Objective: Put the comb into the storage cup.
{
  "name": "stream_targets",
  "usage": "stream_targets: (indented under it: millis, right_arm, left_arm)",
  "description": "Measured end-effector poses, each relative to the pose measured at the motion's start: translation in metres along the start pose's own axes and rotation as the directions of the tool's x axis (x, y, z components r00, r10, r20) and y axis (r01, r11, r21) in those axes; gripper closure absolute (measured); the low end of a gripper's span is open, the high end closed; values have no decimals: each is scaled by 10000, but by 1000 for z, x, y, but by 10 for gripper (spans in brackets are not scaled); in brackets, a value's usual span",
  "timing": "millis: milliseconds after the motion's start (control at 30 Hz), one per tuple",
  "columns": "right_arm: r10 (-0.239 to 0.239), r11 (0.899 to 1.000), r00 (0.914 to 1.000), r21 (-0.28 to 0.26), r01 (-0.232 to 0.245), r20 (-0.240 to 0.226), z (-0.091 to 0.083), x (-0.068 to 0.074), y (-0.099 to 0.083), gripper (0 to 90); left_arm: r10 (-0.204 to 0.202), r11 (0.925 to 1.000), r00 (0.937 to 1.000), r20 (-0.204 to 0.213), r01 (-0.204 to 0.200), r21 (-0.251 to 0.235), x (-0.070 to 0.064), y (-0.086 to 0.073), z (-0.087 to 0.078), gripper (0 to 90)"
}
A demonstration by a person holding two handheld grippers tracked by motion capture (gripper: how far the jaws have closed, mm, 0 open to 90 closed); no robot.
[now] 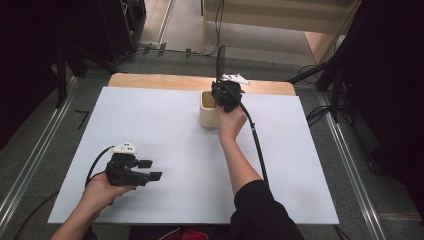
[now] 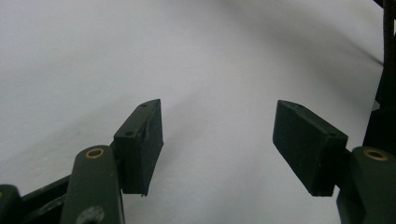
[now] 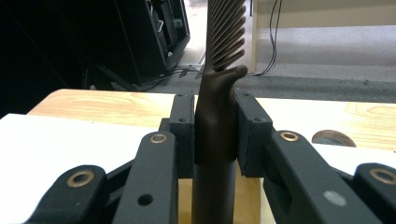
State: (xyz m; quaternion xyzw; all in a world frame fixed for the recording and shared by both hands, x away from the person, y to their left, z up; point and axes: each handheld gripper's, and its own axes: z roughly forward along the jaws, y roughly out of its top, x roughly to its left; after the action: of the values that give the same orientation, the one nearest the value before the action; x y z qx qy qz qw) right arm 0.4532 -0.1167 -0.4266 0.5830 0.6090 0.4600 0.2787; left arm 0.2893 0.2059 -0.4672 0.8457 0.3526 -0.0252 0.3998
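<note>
Now | my right gripper (image 3: 215, 135) clamps dark comb (image 3: 224, 51) upright over beige cup (image 1: 207, 110) | left gripper (image 2: 217, 140) wide open, idle | risk — tilted comb snags rim, tips cup

Dark slotted spatula (image 3: 215, 126) between clamped fingers (image 3: 183, 135)
</note>
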Motion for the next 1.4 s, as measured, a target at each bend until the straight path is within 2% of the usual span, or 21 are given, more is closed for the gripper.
stream_targets:
  millis: [433, 600, 967, 1067, 1333, 1367, 1400]
  right_arm:
    - [-359, 9993, 9993, 92, 359, -41, -1, 2, -6, 695]
    - [-655, 9978, 9978, 57, 656, -37, -3, 1, -9, 694]
    - [-631, 9976, 9979, 286, 635, -145, -5, -3, -20, 694]
    - [-762, 9965, 9970, 334, 767, -148, -5, -1, -22, 693]
    - [-721, 9965, 9972, 404, 729, -211, -6, -1, -22, 690]
    - [-738, 9963, 9968, 425, 751, -308, -6, -1, -23, 648]
    - [-834, 9955, 9955, 422, 853, -451, -6, -2, -23, 530]
  left_arm:
    - [3, 10000, 10000, 29, -3, 7, 0, 0, 0, 344]
    - [7, 10000, 10000, 21, -7, 13, 0, 0, 0, 343]
    - [22, 10000, 10000, -19, -22, 59, 0, 0, 1, 343]
    - [32, 10000, 10000, -11, -32, 64, 0, 0, 1, 344]
    - [36, 10000, 10000, -6, -36, 68, 0, 0, 1, 344]
    - [36, 10000, 10000, -13, -36, 69, 0, 0, 1, 344]
    - [40, 10000, 10000, -5, -40, 76, 0, 0, 1, 344]
